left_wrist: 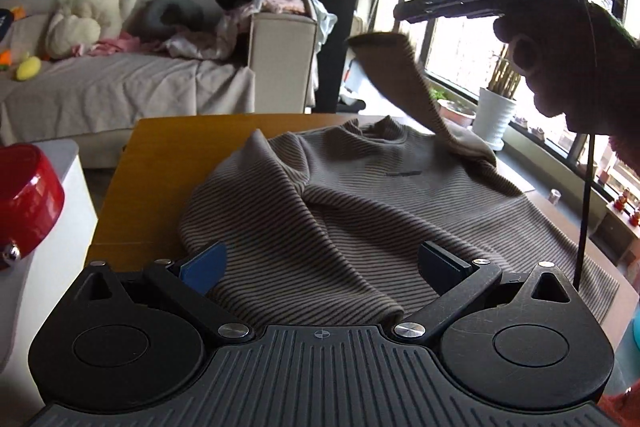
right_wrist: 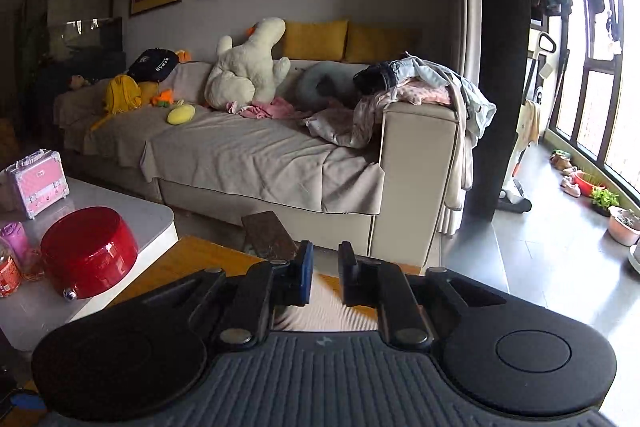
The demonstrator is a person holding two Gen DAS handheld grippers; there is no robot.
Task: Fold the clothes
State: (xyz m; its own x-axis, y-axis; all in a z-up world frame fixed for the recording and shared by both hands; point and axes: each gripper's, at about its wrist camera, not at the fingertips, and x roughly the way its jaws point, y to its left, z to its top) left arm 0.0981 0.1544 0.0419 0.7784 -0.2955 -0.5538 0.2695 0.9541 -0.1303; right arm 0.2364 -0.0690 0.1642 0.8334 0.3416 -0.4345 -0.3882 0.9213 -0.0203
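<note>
A brown-and-grey striped sweater (left_wrist: 360,203) lies face up on a wooden table (left_wrist: 160,147), collar at the far end. My left gripper (left_wrist: 324,267) is open just above its hem, with a raised fold of fabric between the spread fingers. One sleeve (left_wrist: 400,75) stands up in the air, blurred, its cuff just under my right gripper (left_wrist: 400,13), which a hand holds high. In the right wrist view the right gripper (right_wrist: 324,267) shows a narrow gap with nothing between the pads. The sleeve cuff (right_wrist: 266,235) sits just left of its left finger.
A white side table (right_wrist: 152,223) on the left carries a red round bowl (right_wrist: 88,251) and a pink case (right_wrist: 38,183). Beyond the table stands a sofa (right_wrist: 260,155) with a plush toy and a clothes pile (right_wrist: 420,83). A white plant pot (left_wrist: 494,115) stands by the window.
</note>
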